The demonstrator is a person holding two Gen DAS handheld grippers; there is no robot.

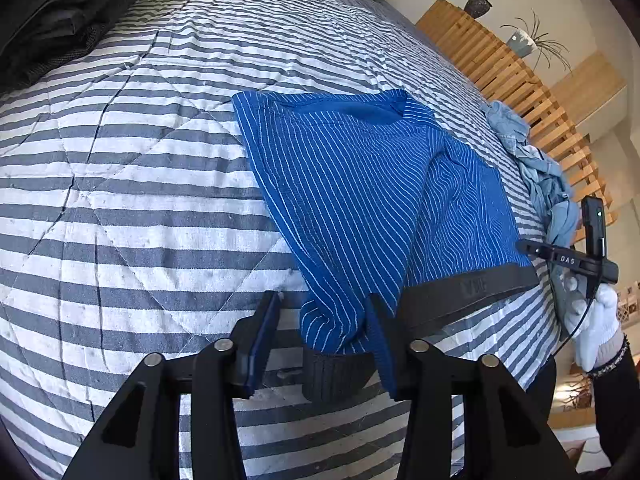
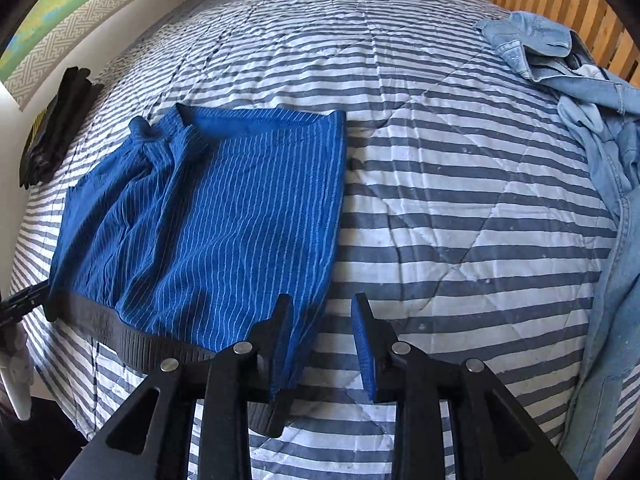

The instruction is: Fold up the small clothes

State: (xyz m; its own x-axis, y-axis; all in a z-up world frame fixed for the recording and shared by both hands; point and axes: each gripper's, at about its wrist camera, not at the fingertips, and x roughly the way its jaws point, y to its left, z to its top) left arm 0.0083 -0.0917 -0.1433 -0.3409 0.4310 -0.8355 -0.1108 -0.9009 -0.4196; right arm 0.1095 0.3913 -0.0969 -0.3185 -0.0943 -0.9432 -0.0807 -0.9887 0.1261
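Striped quilt; wooden slat headboard; two vases.

We saw the blue pinstriped shorts lying on the grey-and-white striped quilt left of our right gripper, the pale denim shirt far right.

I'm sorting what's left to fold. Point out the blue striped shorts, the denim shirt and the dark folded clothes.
blue striped shorts (image 2: 224,200): right wrist view, middle of fabric.
denim shirt (image 2: 532,40): right wrist view, on its collar.
dark folded clothes (image 1: 60,16): left wrist view, top of pile.
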